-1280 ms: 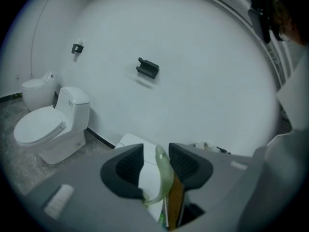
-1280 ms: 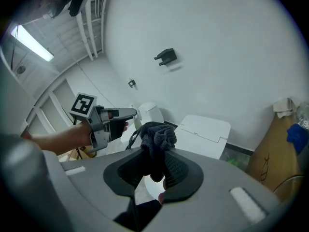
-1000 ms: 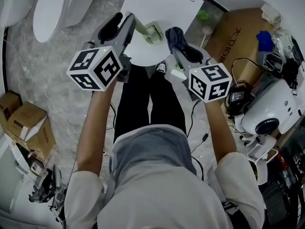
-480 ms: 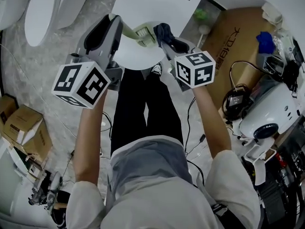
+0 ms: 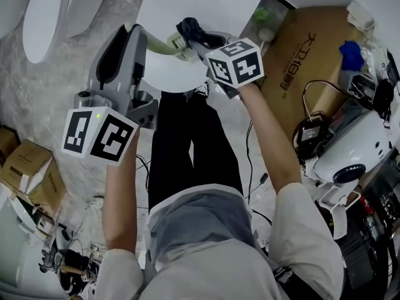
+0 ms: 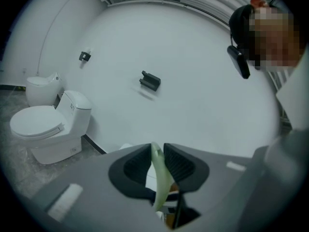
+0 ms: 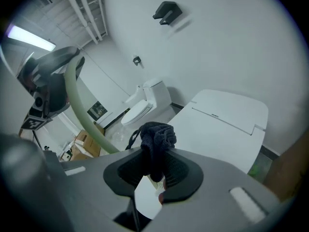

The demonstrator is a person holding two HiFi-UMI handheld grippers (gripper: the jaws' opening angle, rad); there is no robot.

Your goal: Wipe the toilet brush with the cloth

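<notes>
Left tongs point(image 6: 155, 159) are clamped on the pale green handle of the toilet brush point(image 5: 175, 42). That way we carry it in the air and can offer it across to our other side. Its bristled head reaches toward the right tongs point(image 7: 153, 170), which pinch a bunched dark cloth point(image 7: 155, 135). A wad of it stands proud of the tips, and we judge that leaves enough fabric free to rub with. In the head view, cloth and brush head sit just beside each other, but we cannot tell whether they touch. In the right gripper view the curved handle passes to the left of the cloth, apart from it. Beneath both lies the closed white toilet point(image 5: 187, 8), probably so that drips land there. Further toilets point(image 5: 44, 17) stand well apart at our left on the marbled floor point(image 5: 37, 86).
</notes>
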